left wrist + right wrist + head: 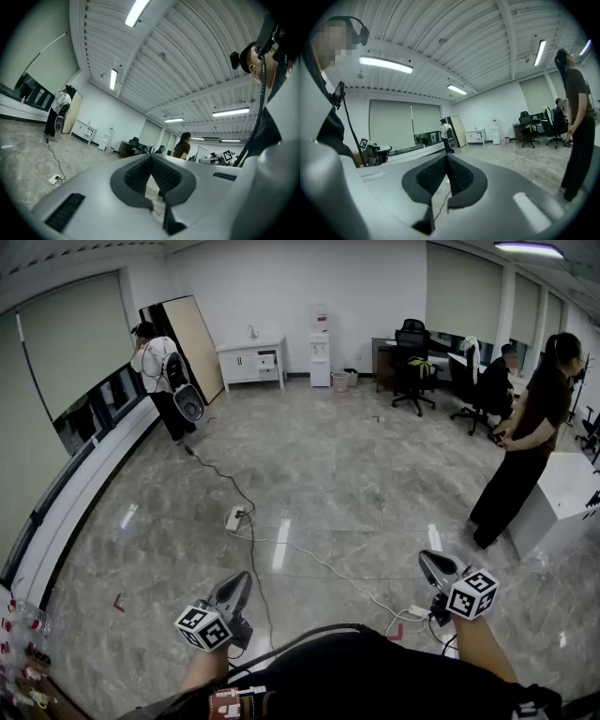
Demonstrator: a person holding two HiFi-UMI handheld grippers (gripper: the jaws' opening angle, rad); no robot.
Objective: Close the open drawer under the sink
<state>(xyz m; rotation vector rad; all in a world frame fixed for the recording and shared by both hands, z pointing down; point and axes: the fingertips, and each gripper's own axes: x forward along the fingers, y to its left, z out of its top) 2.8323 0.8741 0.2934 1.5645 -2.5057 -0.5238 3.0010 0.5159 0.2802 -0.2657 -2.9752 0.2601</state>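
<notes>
A white sink cabinet [251, 360] with a faucet on top stands against the far wall, and one drawer [269, 360] on its right side looks pulled out a little. The same cabinet [86, 130] is small in the left gripper view, and the cabinet [477, 136] is just as distant in the right gripper view. Both grippers are held low in front of the person's body, far from the cabinet. My left gripper [242, 581] [151, 157] is shut with nothing in it. My right gripper [427, 560] [446, 155] is shut too and holds nothing.
A person with a backpack [161, 371] stands at the left by a tall leaning board [195, 343]. Another person [525, 442] stands at the right beside a white desk [562, 498]. A cable and power strip [234, 517] lie on the floor. A water dispenser [320, 357] and office chairs [412, 362] line the back.
</notes>
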